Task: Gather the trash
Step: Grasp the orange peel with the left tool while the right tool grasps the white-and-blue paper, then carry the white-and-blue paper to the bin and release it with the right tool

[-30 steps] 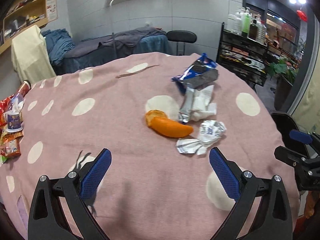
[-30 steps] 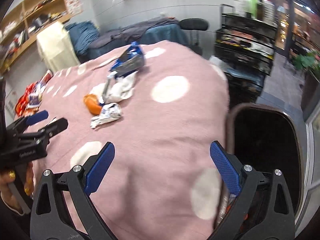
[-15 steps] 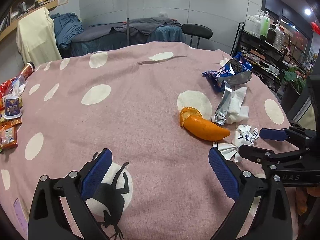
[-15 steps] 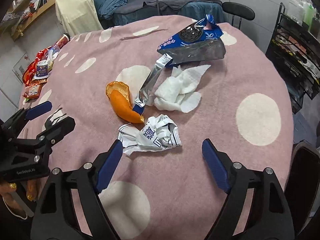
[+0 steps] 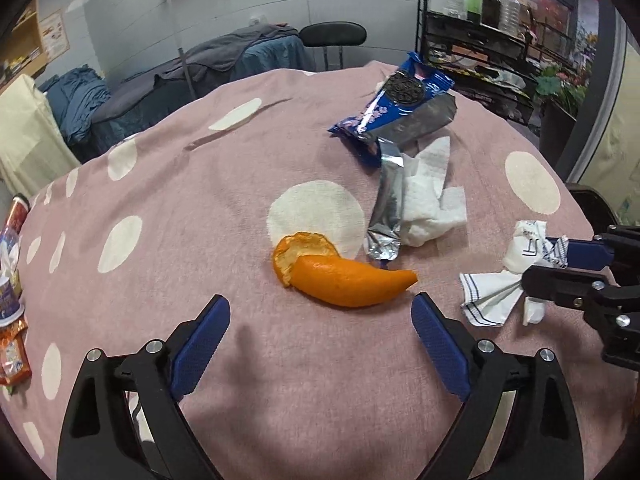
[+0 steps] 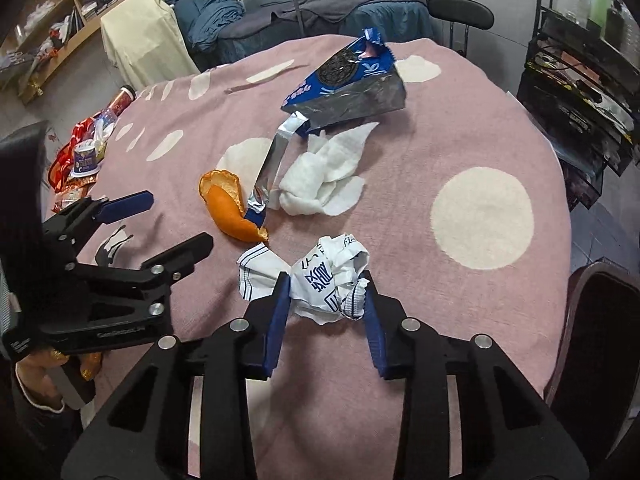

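On the pink dotted tablecloth [image 5: 160, 220] lie an orange peel [image 5: 344, 284] [image 6: 230, 208], a blue cookie wrapper [image 5: 400, 108] [image 6: 344, 80] with a silver foil strip, a white tissue [image 5: 428, 200] [image 6: 320, 184] and a crumpled white printed wrapper [image 5: 520, 252] [image 6: 328, 276]. My right gripper [image 6: 325, 284] [image 5: 548, 264] is closing; both pads touch the crumpled wrapper between them. My left gripper [image 5: 318, 308] [image 6: 178, 220] stands wide and is narrowing slightly. The peel lies just beyond its fingertips, with nothing between the pads.
Snack packets and a small cup [image 6: 86, 160] [image 5: 8, 300] sit at the table's left edge. A dark rounded container [image 6: 600, 340] stands beside the table on the right. A black stool [image 5: 332, 34] and a metal rack [image 5: 480, 48] stand behind the table.
Both grippers came in closer to the trash. The right jaws narrowed from wide apart to touching the crumpled wrapper. The peel now lies centred just ahead of the left fingertips.
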### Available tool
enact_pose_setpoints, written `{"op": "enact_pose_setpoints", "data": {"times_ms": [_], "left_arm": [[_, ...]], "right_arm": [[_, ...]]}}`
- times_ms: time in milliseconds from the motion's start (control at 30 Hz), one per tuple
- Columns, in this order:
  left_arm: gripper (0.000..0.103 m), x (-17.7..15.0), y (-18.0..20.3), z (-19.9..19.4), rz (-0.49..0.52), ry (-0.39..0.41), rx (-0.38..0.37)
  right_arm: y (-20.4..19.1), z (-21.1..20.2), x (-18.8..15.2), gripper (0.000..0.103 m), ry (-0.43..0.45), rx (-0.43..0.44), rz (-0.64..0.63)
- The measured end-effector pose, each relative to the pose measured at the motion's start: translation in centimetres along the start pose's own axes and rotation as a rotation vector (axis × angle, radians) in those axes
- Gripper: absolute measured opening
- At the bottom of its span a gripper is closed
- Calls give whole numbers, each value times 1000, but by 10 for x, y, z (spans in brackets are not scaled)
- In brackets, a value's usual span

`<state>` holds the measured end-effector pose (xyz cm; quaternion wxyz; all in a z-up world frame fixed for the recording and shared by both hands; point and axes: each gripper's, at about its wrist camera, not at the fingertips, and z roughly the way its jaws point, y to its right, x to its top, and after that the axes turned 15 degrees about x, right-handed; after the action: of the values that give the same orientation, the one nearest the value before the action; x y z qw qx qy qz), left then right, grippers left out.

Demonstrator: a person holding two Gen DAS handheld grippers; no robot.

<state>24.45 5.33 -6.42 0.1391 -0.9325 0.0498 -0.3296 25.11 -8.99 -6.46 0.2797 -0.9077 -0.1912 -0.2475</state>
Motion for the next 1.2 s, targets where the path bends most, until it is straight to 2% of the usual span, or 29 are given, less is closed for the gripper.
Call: {"op": "enact_pose_setpoints", "data": {"times_ms": [167,267,433,600,667,933,1200], "left_arm": [[91,12,16,20,86,-36,-26],[90,16,18,29,92,-54,-44],[58,12,13,22,69,-36,-56],[23,7,-2,19,-11,-66,-72],[17,4,-4,16,-25,-68,-79],[11,-13,-12,-13,-99,-45,-122],[10,-23,-9,-56,-148,21,-189]], "right_arm": [[11,-19,-7,36,40,-1,46],[15,-26,-9,36,49,4,64],[18,-27,-15,36,57,10,82],[20,-31,-21,36,69,17,98],[19,-34,-23,36,77,12,100],[25,-54,-35,36,121,12,129],[27,-77,-51,36,181,10,145]]}}
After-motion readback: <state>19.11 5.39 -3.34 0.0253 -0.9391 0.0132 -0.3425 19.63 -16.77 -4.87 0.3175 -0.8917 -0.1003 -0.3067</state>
